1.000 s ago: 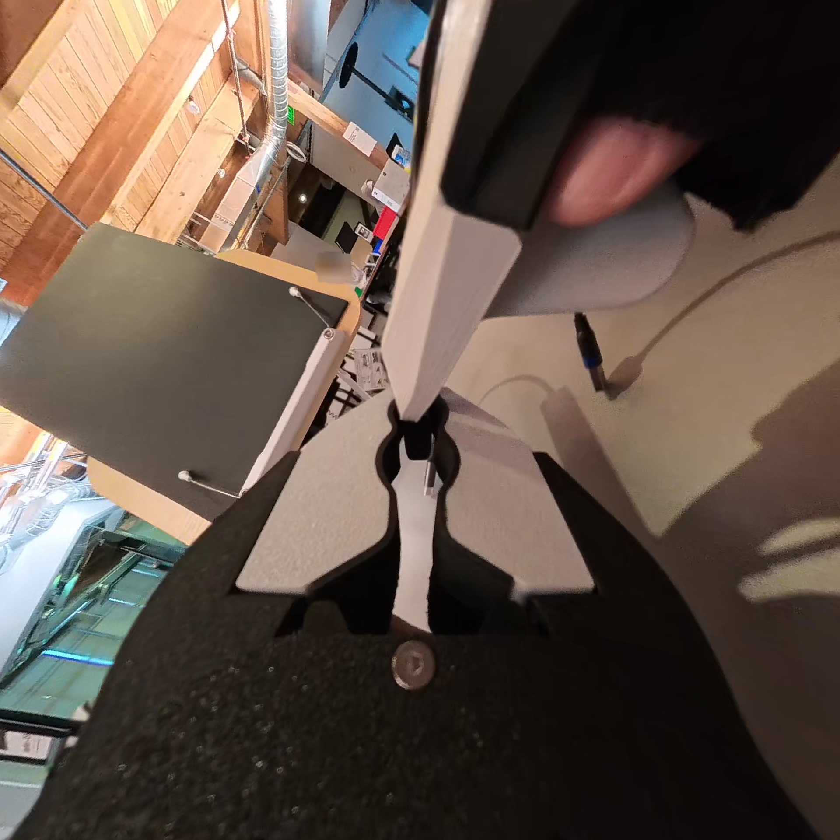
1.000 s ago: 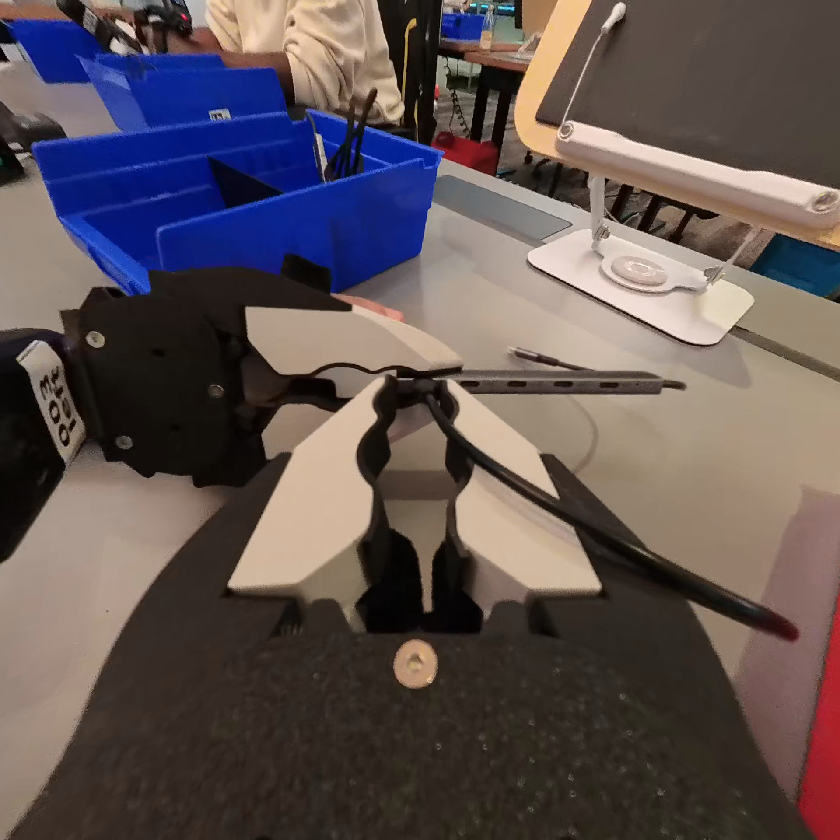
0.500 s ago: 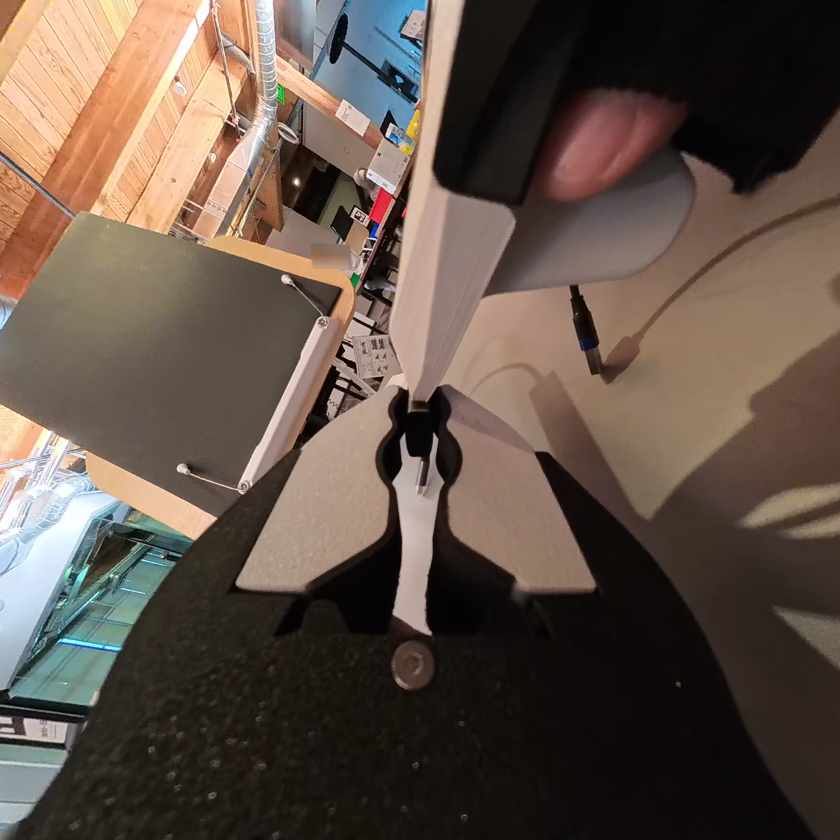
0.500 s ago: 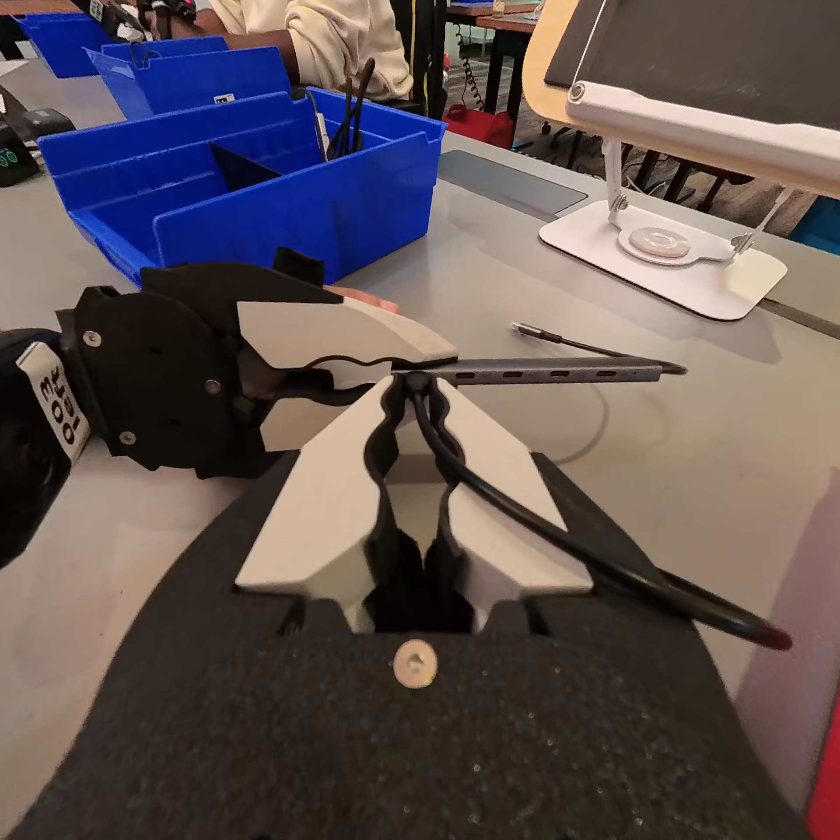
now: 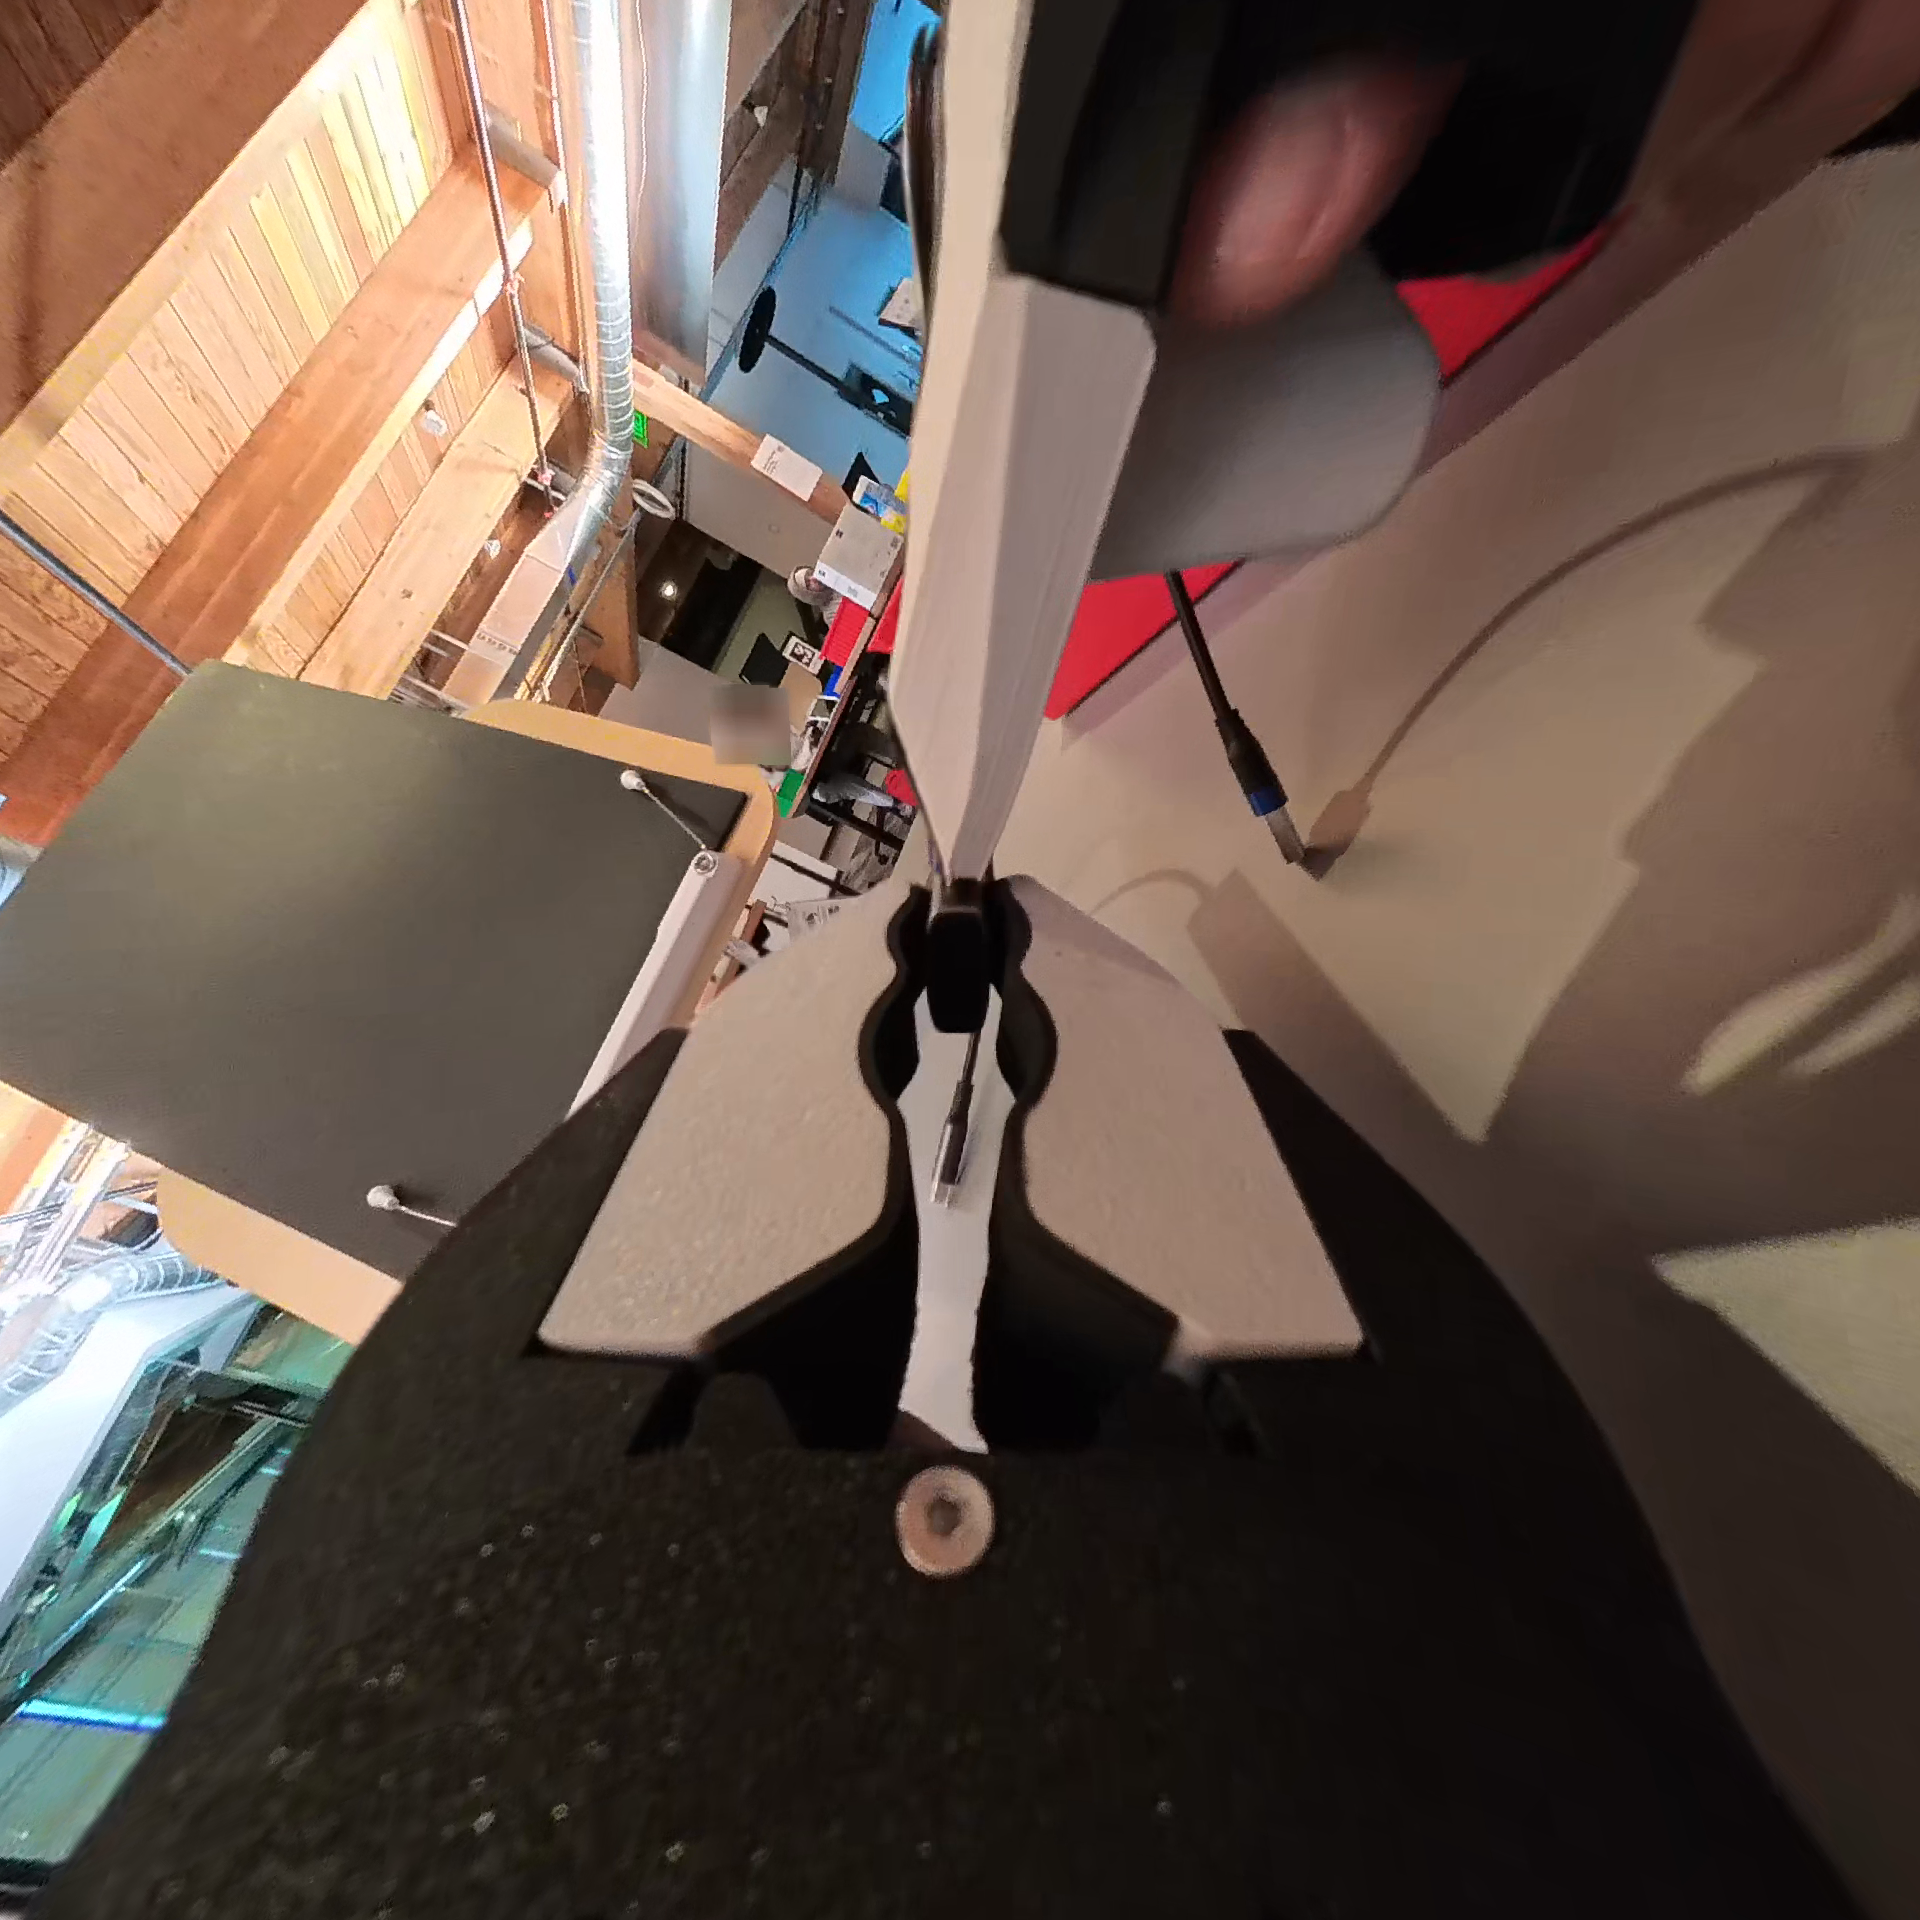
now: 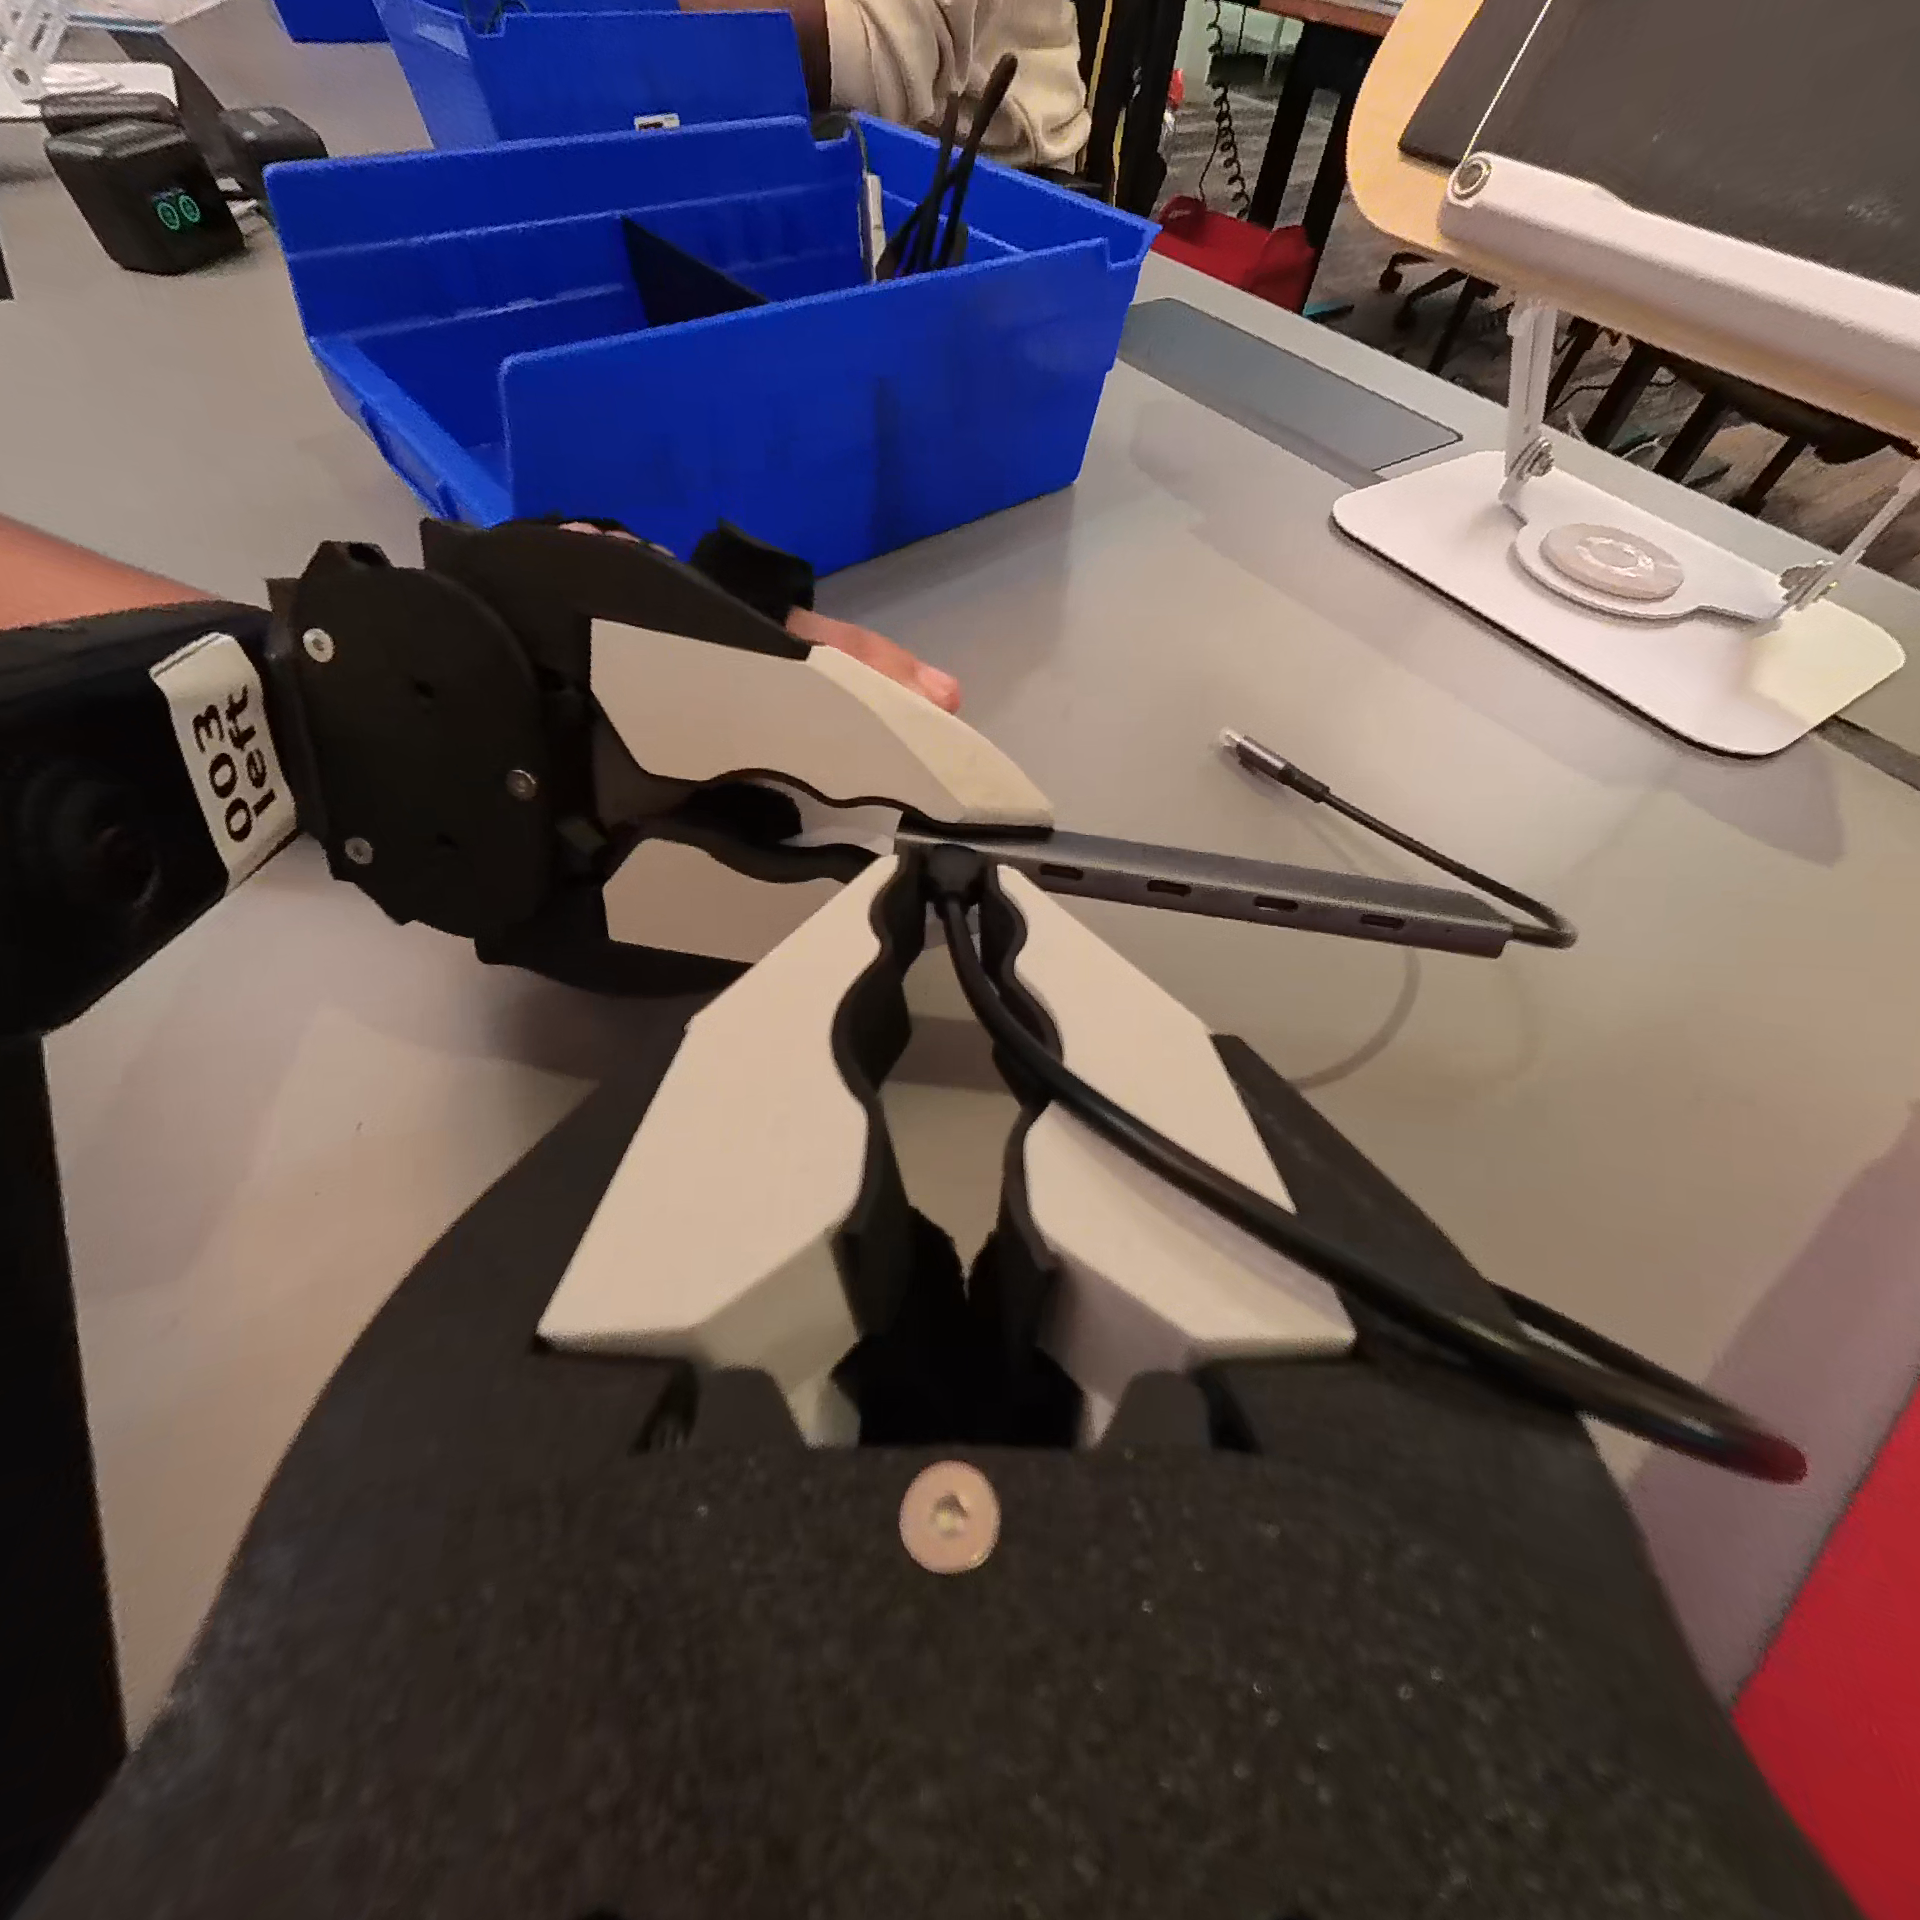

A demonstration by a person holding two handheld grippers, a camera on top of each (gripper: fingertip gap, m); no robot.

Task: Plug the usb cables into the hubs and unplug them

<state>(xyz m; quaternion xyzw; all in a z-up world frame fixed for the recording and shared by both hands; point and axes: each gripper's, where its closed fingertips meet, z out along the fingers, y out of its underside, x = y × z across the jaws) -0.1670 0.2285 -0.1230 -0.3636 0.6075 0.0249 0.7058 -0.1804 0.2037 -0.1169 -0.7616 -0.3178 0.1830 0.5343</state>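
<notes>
In the right wrist view my right gripper (image 6: 940, 864) is shut on the plug of a black usb cable (image 6: 1195, 1153). The plug sits at the near end of a slim grey hub (image 6: 1247, 891), held above the table. Whether it is seated in a port is hidden. My left gripper (image 6: 966, 826) comes in from the left, shut on that same end of the hub. The hub's own thin cable (image 6: 1455, 868) loops to a loose plug (image 6: 1247, 746) on the table. In the left wrist view the left gripper (image 5: 961, 914) pinches the hub (image 5: 956, 971), seen end-on, with the right gripper's fingers (image 5: 997, 623) above it.
A blue divided bin (image 6: 727, 416) stands behind the left gripper. A white stand (image 6: 1600, 592) with a dark tablet is at the right. A red mat (image 6: 1849, 1662) lies at the near right. The black cable's other, blue-ringed plug (image 5: 1262, 810) hangs near the table. A seated person (image 6: 956, 62) is behind the bin.
Both grippers stay shut on hub and plug. The pair has shifted relative to the table, and the hub's far end now tilts down to the right. The red mat has come into the left view.
</notes>
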